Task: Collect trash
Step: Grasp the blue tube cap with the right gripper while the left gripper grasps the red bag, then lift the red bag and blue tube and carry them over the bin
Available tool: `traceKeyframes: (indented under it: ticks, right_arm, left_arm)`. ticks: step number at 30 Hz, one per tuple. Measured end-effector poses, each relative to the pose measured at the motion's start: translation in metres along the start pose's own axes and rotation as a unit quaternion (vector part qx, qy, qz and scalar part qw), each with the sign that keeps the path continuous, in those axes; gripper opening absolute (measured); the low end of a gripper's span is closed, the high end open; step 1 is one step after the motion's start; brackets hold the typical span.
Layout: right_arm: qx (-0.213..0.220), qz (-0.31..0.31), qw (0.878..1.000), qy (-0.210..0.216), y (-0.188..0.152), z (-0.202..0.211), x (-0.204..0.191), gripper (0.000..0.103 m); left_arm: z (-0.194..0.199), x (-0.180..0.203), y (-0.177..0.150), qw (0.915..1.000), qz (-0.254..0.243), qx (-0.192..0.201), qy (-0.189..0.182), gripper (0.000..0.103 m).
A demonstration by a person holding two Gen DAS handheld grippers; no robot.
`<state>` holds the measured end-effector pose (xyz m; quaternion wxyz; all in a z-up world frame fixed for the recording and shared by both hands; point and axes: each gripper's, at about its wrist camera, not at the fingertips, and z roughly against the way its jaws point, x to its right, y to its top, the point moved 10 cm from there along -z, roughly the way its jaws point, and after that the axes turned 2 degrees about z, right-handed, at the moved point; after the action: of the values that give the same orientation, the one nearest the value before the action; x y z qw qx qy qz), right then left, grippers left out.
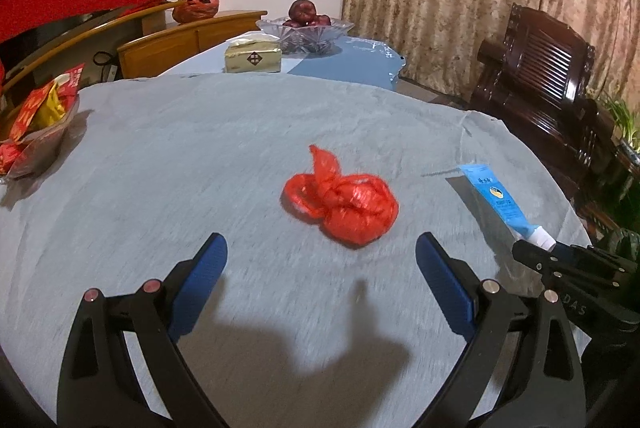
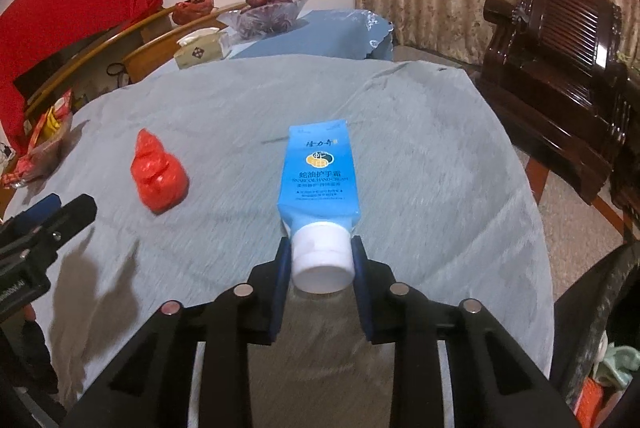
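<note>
Pickup step. Right gripper [image 2: 321, 260] jaws clamp the white cap of the tube [image 2: 320, 167], which looks lifted off the worktop [image 2: 420, 155]. Left gripper [image 1: 320, 256] jaws wide, just short of the red bag [image 1: 348, 203] lying mid-worktop. Next, likely: advance left, close on bag. Tube reads "SNAKE OIL HAND CREAM", "蛇油护手霜".
</note>
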<state>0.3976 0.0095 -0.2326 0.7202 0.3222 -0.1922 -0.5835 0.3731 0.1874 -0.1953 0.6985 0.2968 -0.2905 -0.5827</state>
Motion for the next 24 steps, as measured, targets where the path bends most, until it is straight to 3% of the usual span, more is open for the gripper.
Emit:
traceKeyframes:
  ticks: [8, 17, 18, 20, 22, 24]
  right_arm:
    - [0.008, -0.001, 1.000, -0.007, 0.018, -0.008, 0.010, 0.029]
    - [0.005, 0.000, 1.000, -0.004, 0.019, -0.015, 0.015, 0.029]
    - [0.005, -0.001, 1.000, -0.002, 0.018, -0.015, 0.014, 0.029]
    - [0.004, -0.001, 1.000, 0.000, 0.018, -0.017, 0.013, 0.029]
    - [0.003, -0.001, 1.000, 0.002, 0.018, -0.017, 0.011, 0.029]
    - [0.003, -0.002, 1.000, 0.004, 0.017, -0.017, 0.011, 0.029]
  left_arm:
    - [-0.041, 0.015, 0.012, 0.9998, -0.016, -0.010, 0.007, 0.093]
    - [-0.086, 0.020, 0.009, 0.9977, -0.018, -0.063, 0.013, 0.092]
    - [-0.091, 0.020, 0.006, 0.9970, -0.019, -0.075, 0.012, 0.091]
    - [-0.098, 0.023, 0.002, 0.9953, -0.020, -0.095, 0.005, 0.076]
    - [-0.098, 0.022, 0.001, 0.9952, -0.019, -0.096, 0.004, 0.072]
    - [-0.095, 0.025, 0.001, 0.9957, -0.021, -0.090, -0.002, 0.059]
